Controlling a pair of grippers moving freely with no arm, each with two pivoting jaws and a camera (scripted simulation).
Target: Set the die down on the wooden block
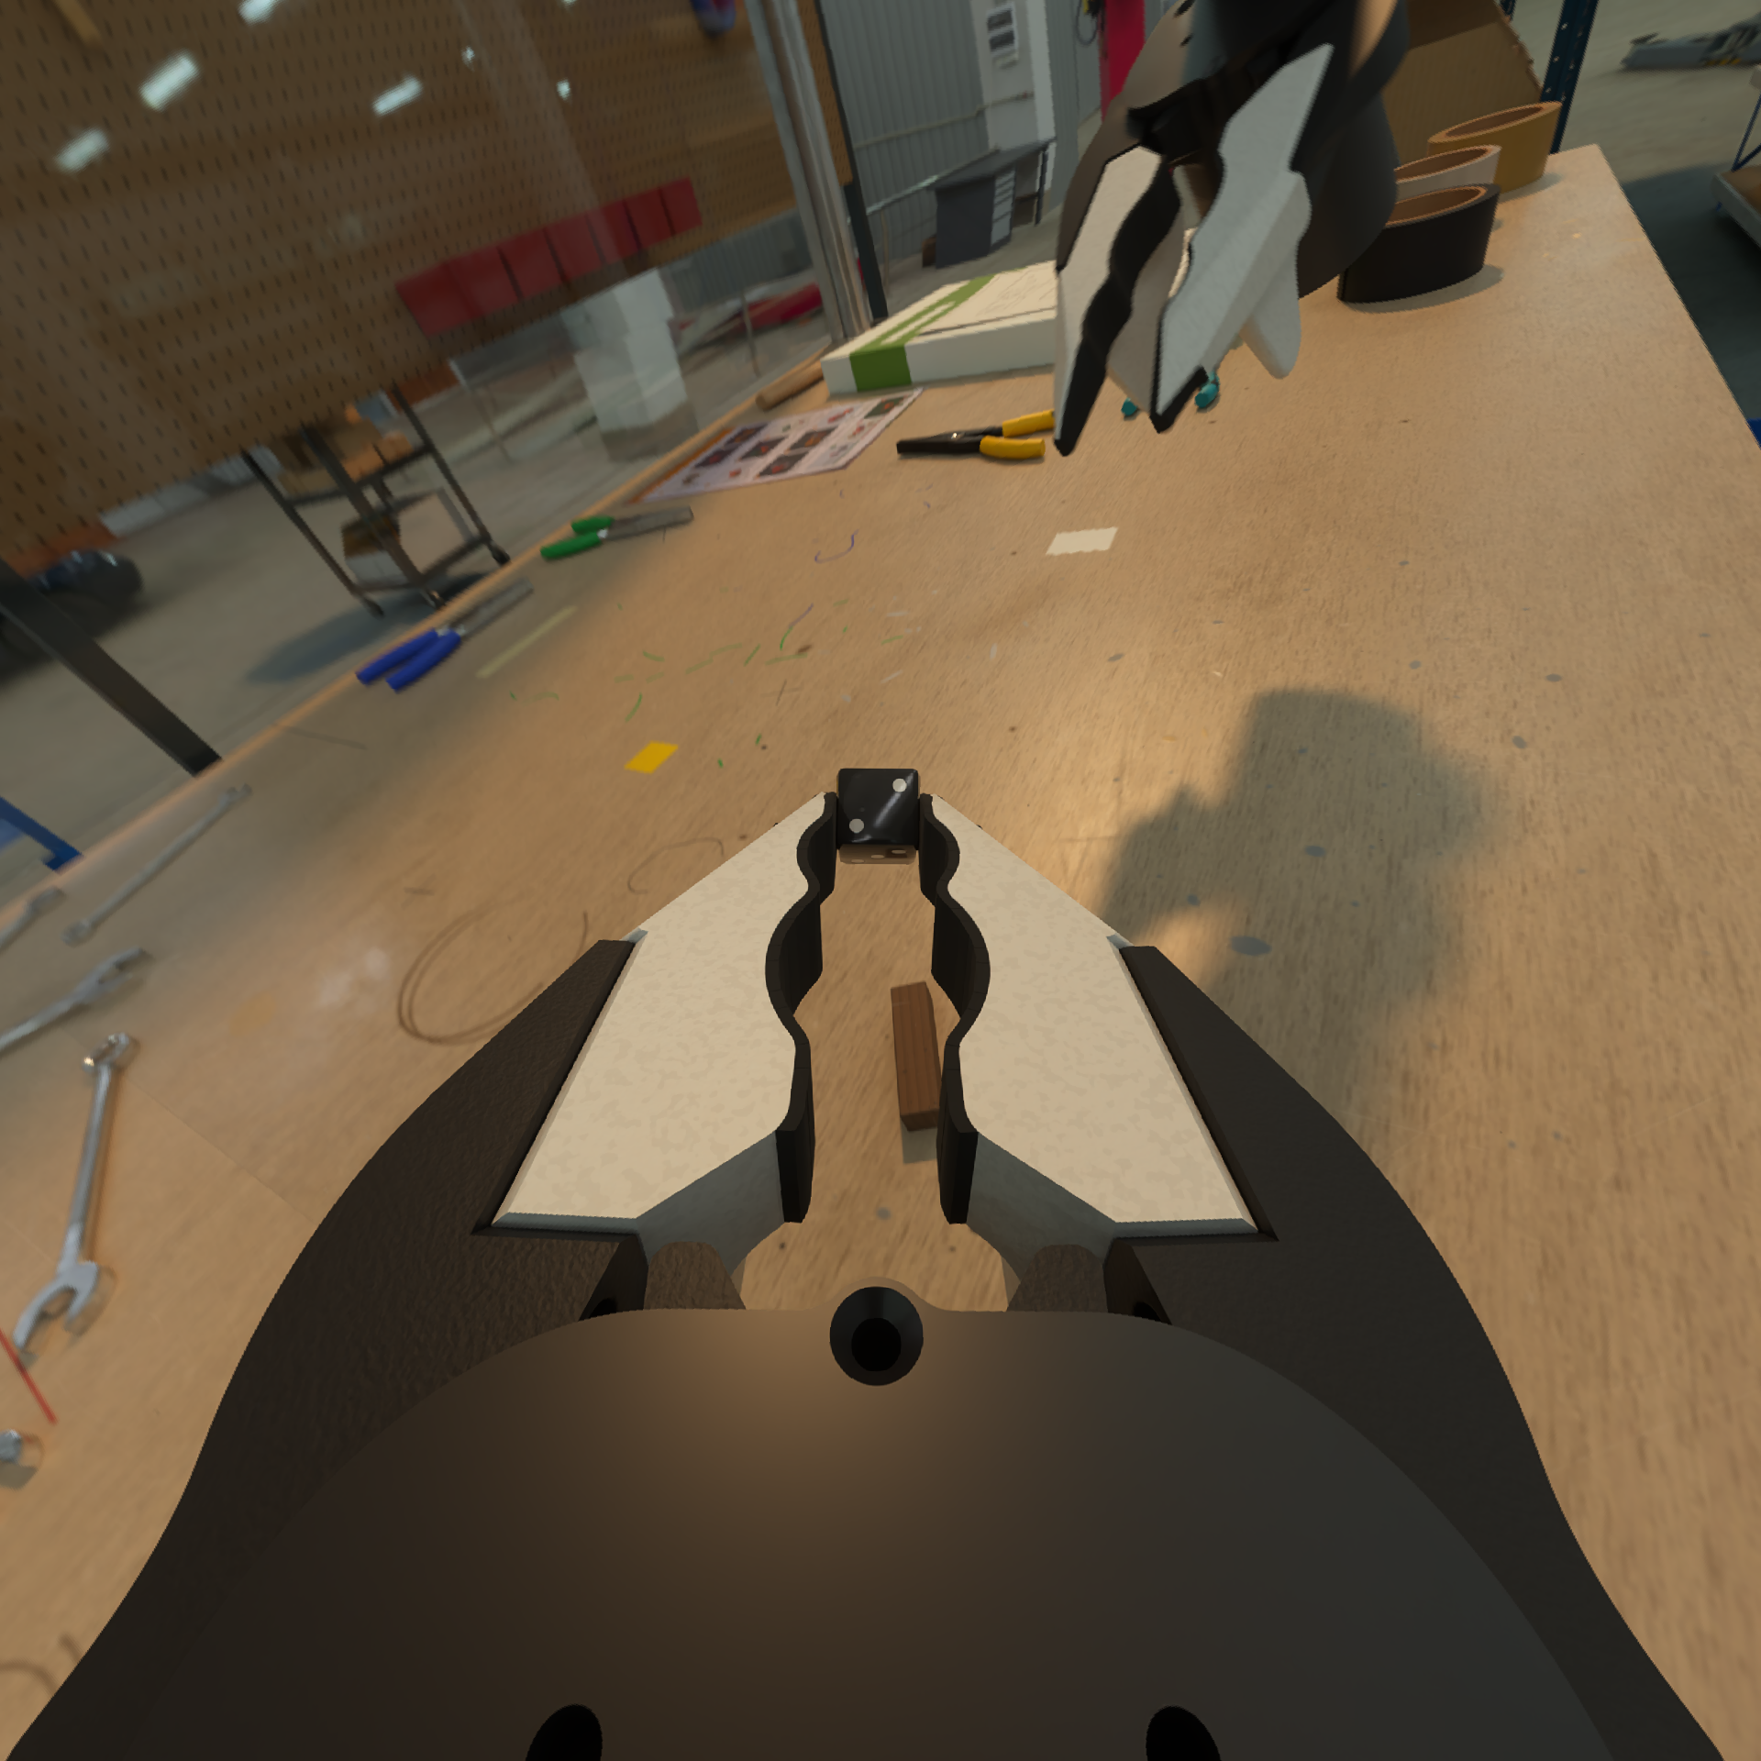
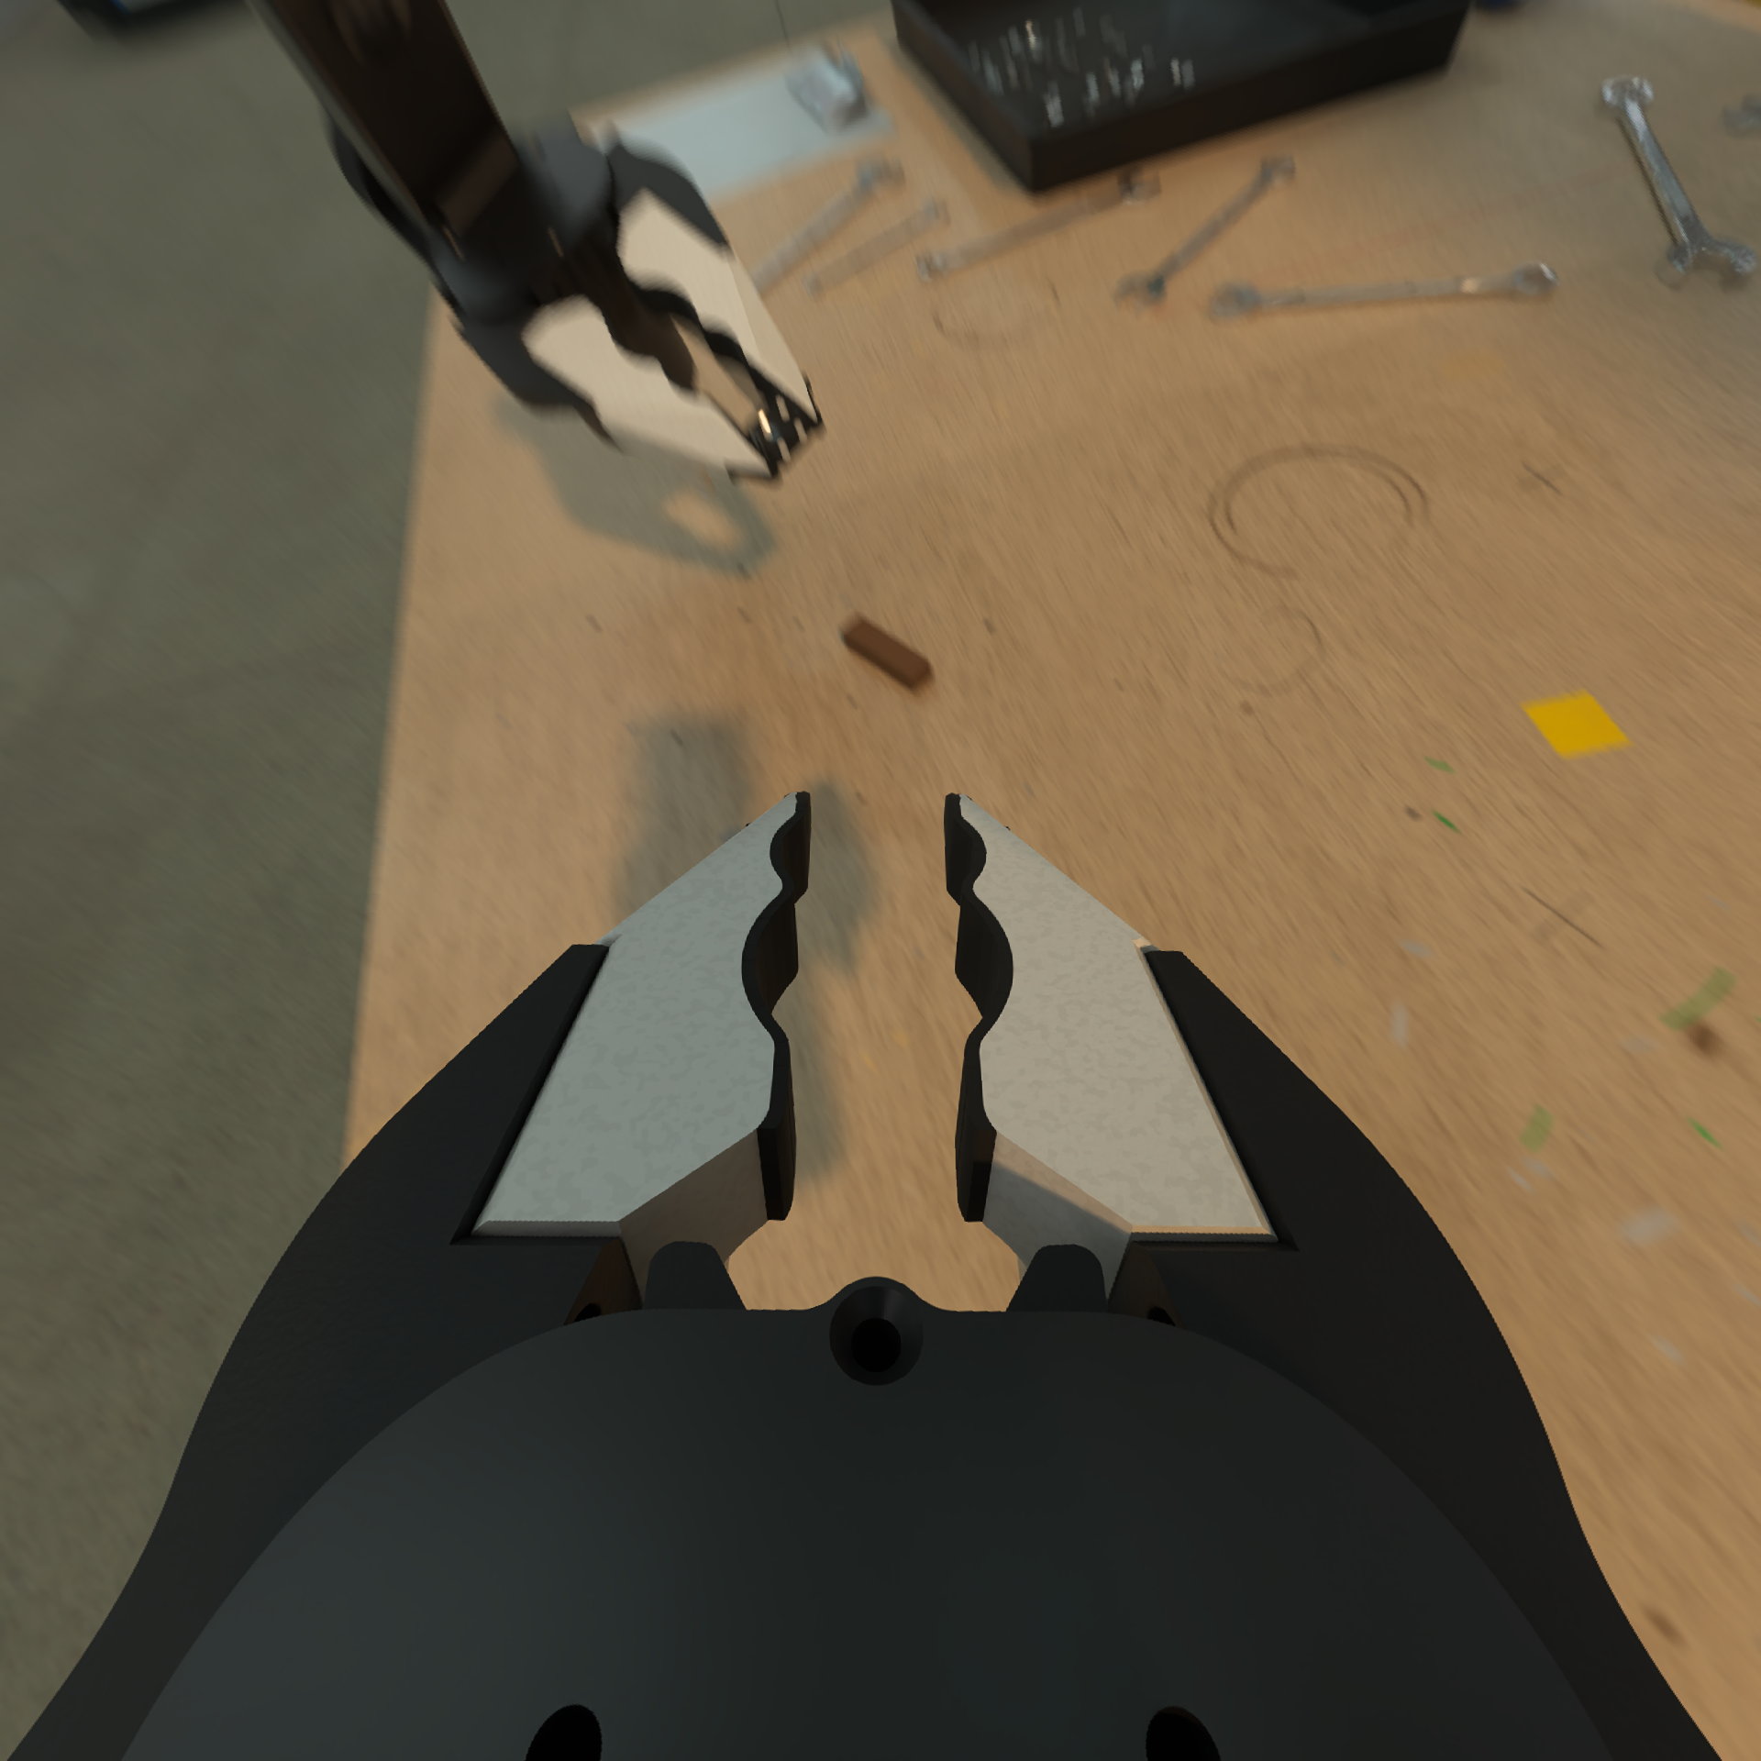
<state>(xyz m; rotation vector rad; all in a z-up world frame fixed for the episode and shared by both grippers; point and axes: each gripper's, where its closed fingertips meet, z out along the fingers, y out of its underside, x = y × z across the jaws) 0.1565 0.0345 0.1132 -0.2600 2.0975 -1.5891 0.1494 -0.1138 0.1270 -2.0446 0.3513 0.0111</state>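
Pinching the die (image 1: 877, 818) at its tips, the left hand-held gripper (image 1: 877, 829) is hovering above the wooden block (image 1: 915, 1053). Small, rigid and glossy, it is probably slippery; flat opposite faces suit gripping. The right hand-held gripper (image 2: 877, 819) is idling, parted and empty.

Light wooden workbench (image 2: 1143, 858), scuffed, ring marks. Small wooden block (image 2: 886, 653) flat near centre. Yellow square patch (image 2: 1574, 724) at 3 o'clock of block. Spanners (image 2: 1382, 286) scattered toward 1 o'clock, dark tray (image 2: 1191, 133) beyond. Yellow-handled pliers (image 1: 991, 440), green-striped white box (image 1: 939, 338), possibly tape rolls (image 1: 1429, 238), at far end.

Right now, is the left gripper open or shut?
Shut: the left gripper clamps the die between its fingertips, above the table.
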